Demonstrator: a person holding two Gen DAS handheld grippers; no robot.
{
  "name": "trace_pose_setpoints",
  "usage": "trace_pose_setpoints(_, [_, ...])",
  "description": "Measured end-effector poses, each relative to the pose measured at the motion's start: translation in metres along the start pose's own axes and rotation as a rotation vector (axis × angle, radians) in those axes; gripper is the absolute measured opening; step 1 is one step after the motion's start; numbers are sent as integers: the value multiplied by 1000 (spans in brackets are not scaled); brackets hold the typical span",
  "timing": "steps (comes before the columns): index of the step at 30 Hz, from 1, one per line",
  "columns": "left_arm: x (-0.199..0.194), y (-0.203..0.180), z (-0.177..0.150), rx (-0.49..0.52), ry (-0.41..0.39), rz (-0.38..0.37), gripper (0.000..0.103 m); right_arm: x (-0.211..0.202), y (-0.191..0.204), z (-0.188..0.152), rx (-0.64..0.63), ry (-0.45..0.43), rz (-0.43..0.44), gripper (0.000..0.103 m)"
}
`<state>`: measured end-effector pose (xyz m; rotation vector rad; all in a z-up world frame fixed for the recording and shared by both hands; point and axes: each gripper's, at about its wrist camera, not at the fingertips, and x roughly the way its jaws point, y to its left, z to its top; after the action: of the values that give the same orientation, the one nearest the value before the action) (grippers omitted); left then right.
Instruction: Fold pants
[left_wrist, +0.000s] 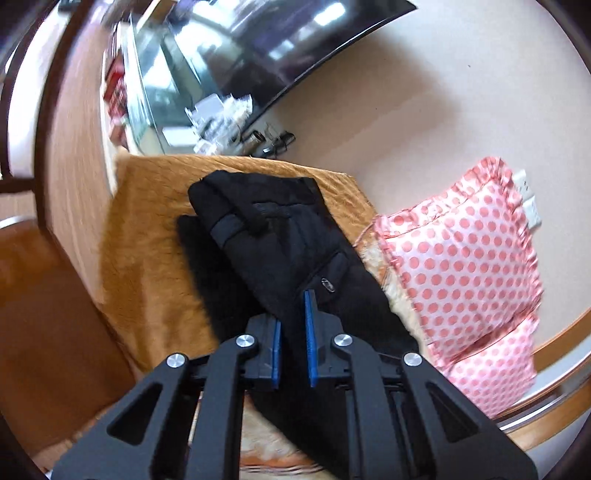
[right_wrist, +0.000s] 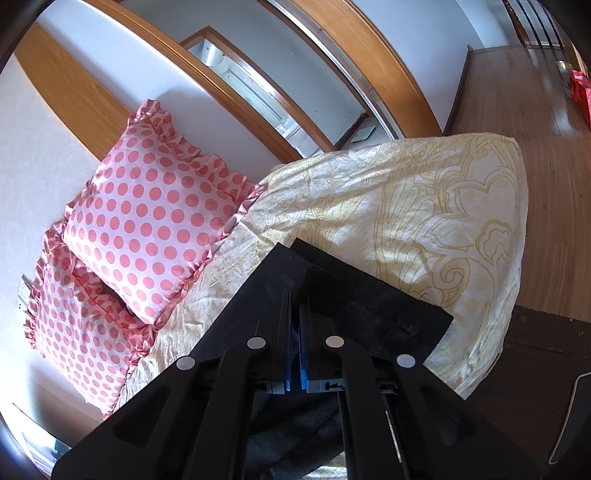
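The right tool (right_wrist: 294, 306) had its blue pads drawn almost together, with a pinch of the black pants (right_wrist: 369, 306) between them. That narrow grip sat near the leg ends, most likely so the cuffs could be lifted and carried as one. Beyond the fingers the square end of the legs lay flat on the pale patterned quilt (right_wrist: 406, 206) of the bed. Two pink dotted pillows (right_wrist: 147, 214) leaned near the wall to one side, touching the quilt's edge but clear of the cloth. Wooden floor (right_wrist: 546, 166) showed past the far edge of the bed.

The left tool (left_wrist: 293, 317) stood with a narrow gap between its pads. Black cloth ran beneath and between the fingers, but whether the pads actually clamped it could not be told from this view. The camera there was blurred at the edges. Outward from it, the waist end of the pants lay on an orange blanket (left_wrist: 147, 280), with a zip pocket facing up and one layer doubled over another. That lie suggested the garment had been laid lengthwise along the bed so each end could be taken by one tool. A dotted pillow (left_wrist: 461, 266) stood just beside the pants on that side too, and a dark screen (left_wrist: 295, 40) hung on the wall behind.

The fold looked only begun; bringing the cuffs toward the waist seemed the sensible next move.
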<state>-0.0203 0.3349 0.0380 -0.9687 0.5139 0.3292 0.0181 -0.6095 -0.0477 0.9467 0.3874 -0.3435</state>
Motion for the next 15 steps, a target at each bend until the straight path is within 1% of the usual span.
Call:
trace_pose_setpoints(2, [3, 2, -7, 63, -3, 65, 11, 1, 0, 1, -1, 1, 0, 3])
trace_pose_setpoints(4, [12, 5, -9, 78, 10, 96, 12, 8, 0, 2, -4, 13, -10, 3])
trace_pose_setpoints(7, [8, -2, -8, 95, -13, 90, 13, 12, -1, 6, 6, 26, -2, 3])
trace_pose_setpoints(10, [6, -9, -8, 128, -11, 81, 14, 0, 2, 12, -4, -14, 24, 3])
trace_pose_setpoints(12, [6, -11, -9, 147, -7, 85, 14, -5, 1, 12, -31, -20, -16, 3])
trace_pose_setpoints(14, [8, -10, -10, 159, -7, 91, 14, 0, -10, 6, -21, 14, -51, 3])
trace_pose_setpoints(15, [9, -9, -11, 159, -4, 93, 14, 1, -18, 3, 0, 26, -54, 3])
